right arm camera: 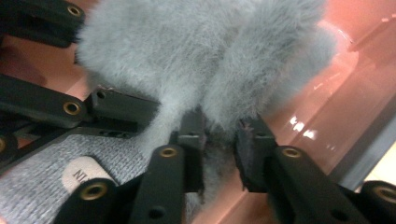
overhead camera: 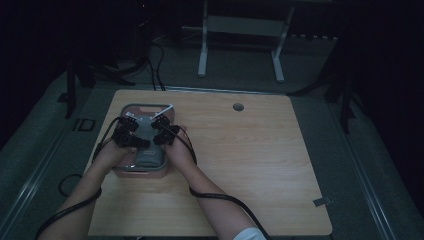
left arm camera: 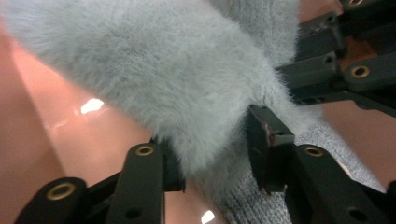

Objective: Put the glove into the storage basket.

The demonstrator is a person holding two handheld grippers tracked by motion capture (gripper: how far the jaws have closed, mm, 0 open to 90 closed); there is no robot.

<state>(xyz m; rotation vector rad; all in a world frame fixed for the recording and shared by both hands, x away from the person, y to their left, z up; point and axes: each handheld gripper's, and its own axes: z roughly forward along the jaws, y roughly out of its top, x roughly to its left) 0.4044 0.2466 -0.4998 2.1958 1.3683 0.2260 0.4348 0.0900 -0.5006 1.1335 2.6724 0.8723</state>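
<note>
Both pairs of jaws pinch the fluffy grey fur cuff (left arm camera: 187,79) of a grey knitted garment (right arm camera: 42,186): left gripper (left arm camera: 212,147), right gripper (right arm camera: 219,151). It lies in the pink plastic tub (overhead camera: 141,172) on the wooden bench (overhead camera: 250,165). Soft, light, limp; grip fabric folds, since fur alone may slip.

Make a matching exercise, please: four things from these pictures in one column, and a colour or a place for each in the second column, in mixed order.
Things:
1. fluffy fabric
2. bin
3. left tool
4. round hole

Descriptions:
a. pink, holds the grey items
b. in the tabletop, far side
c. grey fur
d. black, its jaws pinch the fur

Pairs: 1-c, 2-a, 3-d, 4-b
</note>
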